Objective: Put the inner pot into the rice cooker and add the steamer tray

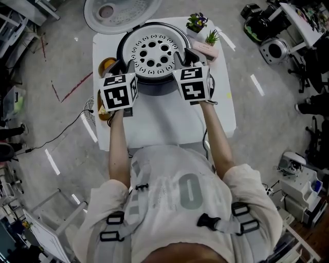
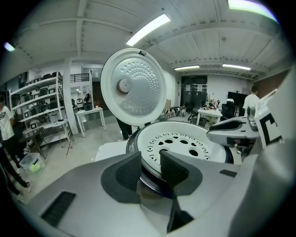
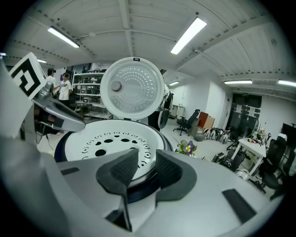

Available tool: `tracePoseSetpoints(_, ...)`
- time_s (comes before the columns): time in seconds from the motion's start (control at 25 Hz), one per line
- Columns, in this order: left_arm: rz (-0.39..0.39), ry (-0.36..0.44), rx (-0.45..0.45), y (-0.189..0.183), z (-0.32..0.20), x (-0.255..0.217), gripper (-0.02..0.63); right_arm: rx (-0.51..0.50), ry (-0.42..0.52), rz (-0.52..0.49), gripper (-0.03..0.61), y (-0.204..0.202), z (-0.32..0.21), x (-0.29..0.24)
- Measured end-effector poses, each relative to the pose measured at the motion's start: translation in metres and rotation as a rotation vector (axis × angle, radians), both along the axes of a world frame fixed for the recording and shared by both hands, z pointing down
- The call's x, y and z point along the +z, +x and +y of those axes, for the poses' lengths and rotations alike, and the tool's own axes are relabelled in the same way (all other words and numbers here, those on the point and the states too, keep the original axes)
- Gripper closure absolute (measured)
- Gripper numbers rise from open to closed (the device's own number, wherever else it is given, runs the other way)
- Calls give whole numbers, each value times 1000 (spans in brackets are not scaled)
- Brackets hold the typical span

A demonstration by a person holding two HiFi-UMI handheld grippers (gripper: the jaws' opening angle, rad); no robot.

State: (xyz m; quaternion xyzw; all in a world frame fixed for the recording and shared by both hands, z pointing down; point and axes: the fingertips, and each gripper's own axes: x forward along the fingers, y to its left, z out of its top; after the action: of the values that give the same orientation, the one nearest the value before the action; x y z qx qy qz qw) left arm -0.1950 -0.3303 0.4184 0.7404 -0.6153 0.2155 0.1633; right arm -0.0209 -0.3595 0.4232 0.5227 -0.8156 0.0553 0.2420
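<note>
The white perforated steamer tray lies across the top of the dark rice cooker, whose round lid stands open behind. I cannot see the inner pot apart from a dark rim under the tray. My left gripper is at the tray's near left edge, with the rim caught between its pads. At the near right edge my right gripper has its jaws close together, with the tray's rim pinched between them.
The cooker stands on a small white table. Two little potted plants and a pink box sit right of the cooker. A yellow object lies at its left. Equipment and cables are scattered on the floor around the table.
</note>
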Motion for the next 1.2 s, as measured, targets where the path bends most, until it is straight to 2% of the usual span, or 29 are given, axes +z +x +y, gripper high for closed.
tracePoseSetpoints(0.36, 2, -1, 2, 1, -2, 1, 476, -6, -7, -6, 453, 0, -2, 1)
tracePoseSetpoints(0.56, 61, 18, -13, 0, -3, -7, 476, -5, -4, -27, 448, 0, -5, -8)
tracePoseSetpoints(0.68, 62, 46, -13, 1, -7, -17, 476, -4, 23, -50, 448, 1, -9, -21)
tracePoseSetpoints(0.88, 70, 146, 3, 8, -9, -52, 476, -12, 96, -101, 448, -1, -8, -51)
tracePoseSetpoints(1.04, 120, 261, 45, 21, -1, -83, 477, -61, 152, -212, 456, -7, 7, -75)
tracePoseSetpoints(1.2, 120, 389, 48, 29, 11, -104, 549, -91, 233, -288, 488, -6, 22, -96)
